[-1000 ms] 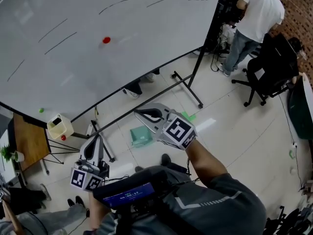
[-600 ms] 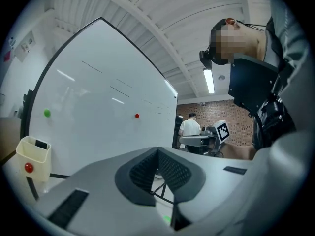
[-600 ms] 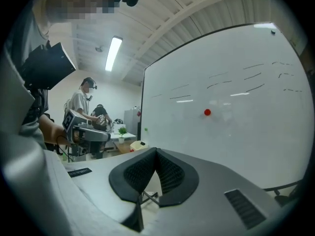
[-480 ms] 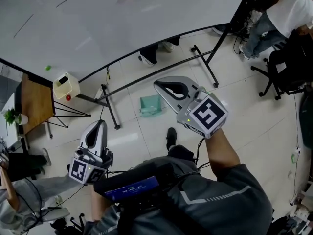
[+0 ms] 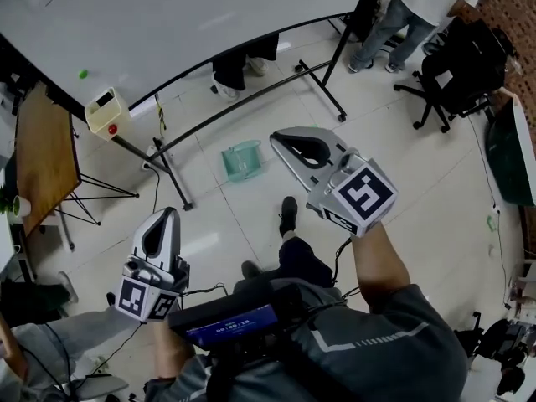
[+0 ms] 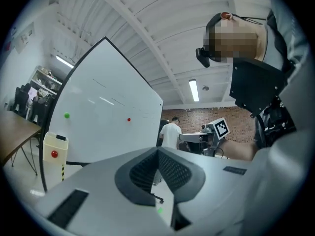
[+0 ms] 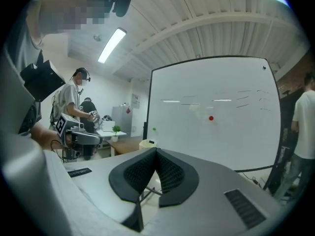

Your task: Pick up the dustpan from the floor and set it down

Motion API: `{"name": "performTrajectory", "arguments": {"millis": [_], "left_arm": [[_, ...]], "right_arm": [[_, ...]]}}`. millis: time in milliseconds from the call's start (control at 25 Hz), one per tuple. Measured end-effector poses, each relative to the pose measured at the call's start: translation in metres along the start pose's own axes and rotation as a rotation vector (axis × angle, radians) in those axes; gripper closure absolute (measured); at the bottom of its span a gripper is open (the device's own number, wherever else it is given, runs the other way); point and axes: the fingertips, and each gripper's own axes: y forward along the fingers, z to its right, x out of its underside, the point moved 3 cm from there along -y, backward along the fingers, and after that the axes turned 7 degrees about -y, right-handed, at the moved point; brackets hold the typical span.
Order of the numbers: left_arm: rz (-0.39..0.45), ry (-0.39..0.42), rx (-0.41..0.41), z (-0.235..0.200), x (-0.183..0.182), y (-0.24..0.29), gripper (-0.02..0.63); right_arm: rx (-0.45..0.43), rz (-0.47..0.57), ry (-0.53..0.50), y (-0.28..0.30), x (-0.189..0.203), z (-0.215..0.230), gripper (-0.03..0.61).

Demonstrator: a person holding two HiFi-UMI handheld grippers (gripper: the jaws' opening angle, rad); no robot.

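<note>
A teal dustpan [image 5: 241,159] lies on the tiled floor in front of the whiteboard stand's legs. My right gripper [image 5: 283,138] hovers well above the floor, its tip just right of the dustpan in the head view. Its jaws are shut, with nothing between them [image 7: 156,150]. At lower left my left gripper [image 5: 164,213] is held level and far from the dustpan, and its pads [image 6: 158,152] meet on nothing. Neither gripper view shows the dustpan.
A large whiteboard [image 5: 167,15] on a black wheeled stand [image 5: 172,182] fills the top. A yellow bin [image 5: 106,111] and a wooden table [image 5: 42,153] are at left. An office chair [image 5: 461,65] and a standing person [image 5: 419,7] are at upper right. My own shoes [image 5: 287,214] are below the dustpan.
The head view has swung and both grippers have travelled sideways with it. The dustpan stays on the floor, now just left of the right gripper's tip. Both jaws stayed shut.
</note>
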Motion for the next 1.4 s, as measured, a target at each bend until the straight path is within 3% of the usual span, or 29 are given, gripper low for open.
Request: {"name": "performTrajectory", "arguments": {"millis": [200, 400, 960, 1200, 1400], "left_arm": [[-0.007, -0.008, 0.075, 0.076, -0.017, -0.035, 0.588], [0.015, -0.003, 0.121, 0.154, -0.024, -0.043, 0.588], [-0.017, 0.038, 0.025, 0.370, 0.035, 0.014, 0.588], [0.003, 0.051, 0.005, 0.397, 0.032, -0.041, 0.588], [0.014, 0.041, 0.041, 0.374, 0.026, -0.129, 0.588]], "right_arm": [[0.068, -0.003, -0.001, -0.088, -0.040, -0.044, 0.565], [0.105, -0.005, -0.015, -0.167, -0.058, -0.055, 0.565], [0.010, 0.018, 0.040, -0.381, -0.012, -0.008, 0.565], [0.022, 0.049, 0.032, -0.404, -0.023, -0.051, 0.565], [0.094, 0.062, 0.040, -0.394, -0.041, -0.127, 0.565]]}}
